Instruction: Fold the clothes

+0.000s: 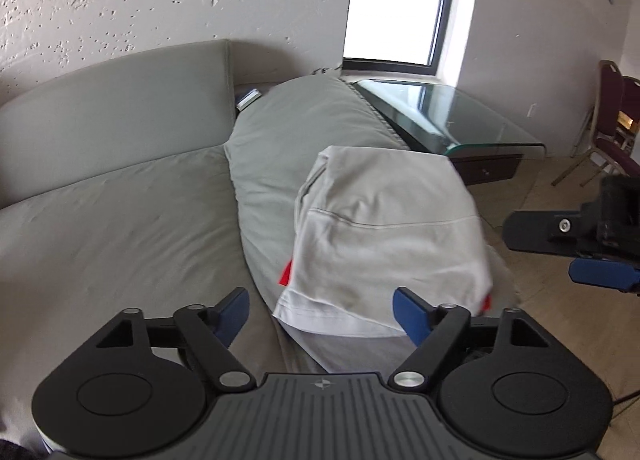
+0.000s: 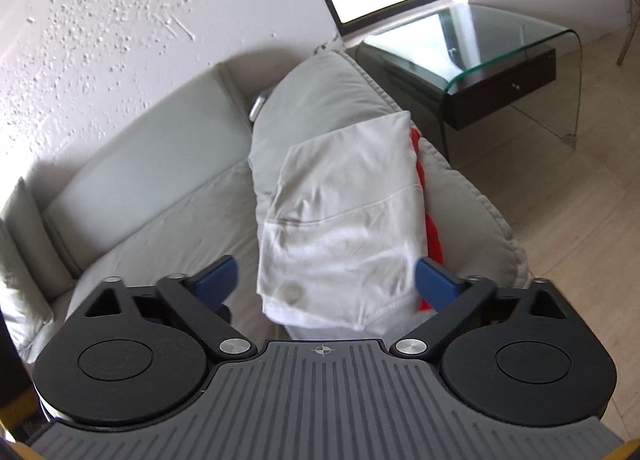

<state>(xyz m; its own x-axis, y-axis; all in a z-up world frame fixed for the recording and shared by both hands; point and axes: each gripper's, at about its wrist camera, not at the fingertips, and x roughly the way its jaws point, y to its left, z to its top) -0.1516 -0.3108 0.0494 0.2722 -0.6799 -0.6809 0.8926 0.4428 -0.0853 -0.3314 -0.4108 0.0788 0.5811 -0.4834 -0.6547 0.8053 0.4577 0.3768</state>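
Observation:
A folded pale grey garment (image 1: 384, 228) lies on top of the sofa's rounded armrest (image 1: 304, 124), with a red garment (image 1: 285, 274) peeking out beneath it. In the right wrist view the same grey garment (image 2: 344, 228) covers the red garment (image 2: 432, 228) along its right side. My left gripper (image 1: 320, 310) is open, just short of the garment's near edge, holding nothing. My right gripper (image 2: 326, 278) is open too, its blue fingers (image 2: 434, 284) either side of the near hem, apart from the cloth. The right gripper (image 1: 592, 256) also shows at the left view's right edge.
The grey sofa seat (image 1: 120, 220) spreads to the left, its backrest (image 1: 112, 108) against a textured white wall. A glass side table (image 2: 492, 44) with a dark drawer stands beyond the armrest. Chairs (image 1: 616, 128) stand on the tiled floor (image 2: 580, 188) at right. A small device (image 1: 248, 98) rests by the backrest.

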